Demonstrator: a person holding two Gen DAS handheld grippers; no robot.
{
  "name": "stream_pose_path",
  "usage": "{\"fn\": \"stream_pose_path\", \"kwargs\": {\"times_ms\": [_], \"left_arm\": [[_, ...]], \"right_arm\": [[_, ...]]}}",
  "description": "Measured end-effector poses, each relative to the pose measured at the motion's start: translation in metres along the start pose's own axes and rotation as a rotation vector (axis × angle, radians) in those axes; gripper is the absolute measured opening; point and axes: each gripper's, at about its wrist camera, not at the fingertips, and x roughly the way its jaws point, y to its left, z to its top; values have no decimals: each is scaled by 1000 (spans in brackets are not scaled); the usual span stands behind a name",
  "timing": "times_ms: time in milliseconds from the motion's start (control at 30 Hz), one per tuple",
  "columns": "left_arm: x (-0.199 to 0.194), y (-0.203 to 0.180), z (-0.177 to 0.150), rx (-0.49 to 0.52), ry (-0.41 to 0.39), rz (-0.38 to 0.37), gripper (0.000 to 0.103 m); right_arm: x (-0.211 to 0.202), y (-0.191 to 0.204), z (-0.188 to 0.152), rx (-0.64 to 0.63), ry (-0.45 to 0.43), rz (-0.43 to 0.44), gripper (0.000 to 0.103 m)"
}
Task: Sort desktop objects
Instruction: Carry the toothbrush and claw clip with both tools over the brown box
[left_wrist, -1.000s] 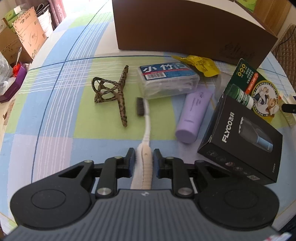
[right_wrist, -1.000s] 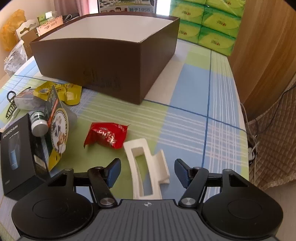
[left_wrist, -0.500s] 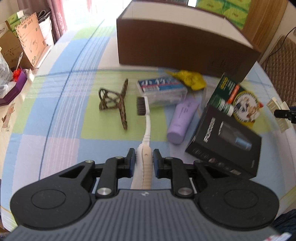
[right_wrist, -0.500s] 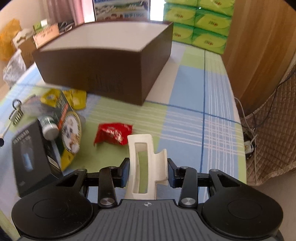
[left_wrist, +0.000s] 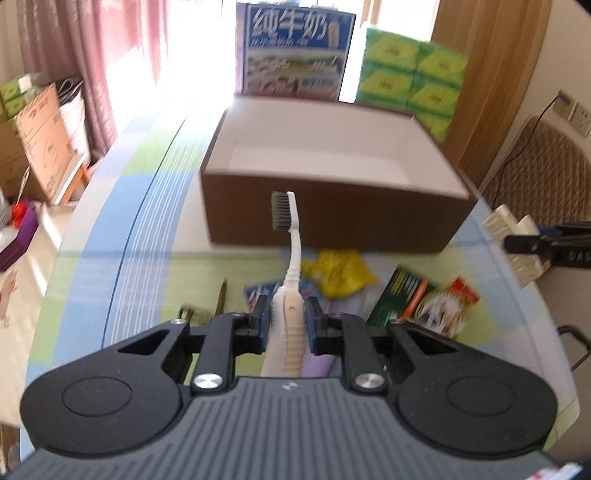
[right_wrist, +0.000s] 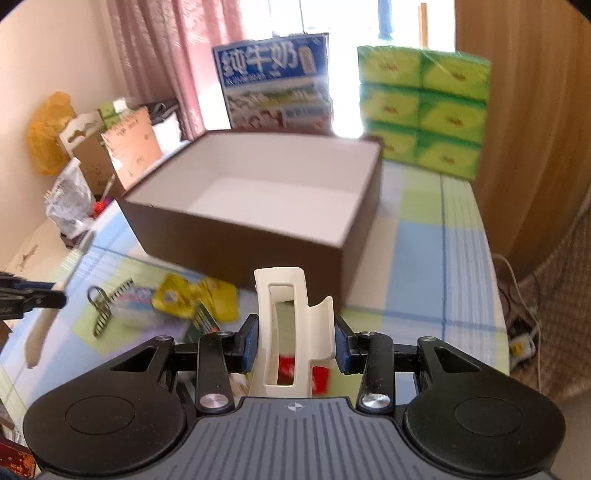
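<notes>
Left wrist: jaws clamp the toothbrush (left_wrist: 289, 280) handle (right jaws pinch the hair clip (right_wrist: 291, 328)).

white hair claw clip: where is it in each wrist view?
Left wrist: white hair claw clip at the far right edge, held by the right gripper, right of the brown box.
Right wrist: bottom centre, clamped in the right gripper.
Shared landmark: the open brown box, behind the clip in both views.

Large white characters "纯牛奶" stood across the top of the blue carton (right_wrist: 275, 81) behind the table's far edge; its smaller print was unreadable.
</notes>
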Motion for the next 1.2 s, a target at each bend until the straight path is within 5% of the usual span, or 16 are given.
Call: {"fn": "stream_pose_path", "kwargs": {"times_ms": [400, 800, 1200], "left_arm": [[33, -20, 105, 36, -112, -83, 16], [122, -27, 187, 8, -91, -62, 16], [211, -39, 184, -18, 67, -65, 16]], "right_arm": [[40, 23, 74, -32, -71, 40, 38], [116, -1, 126, 45, -21, -13, 38], [180, -11, 121, 82, 119, -75, 38]]}}
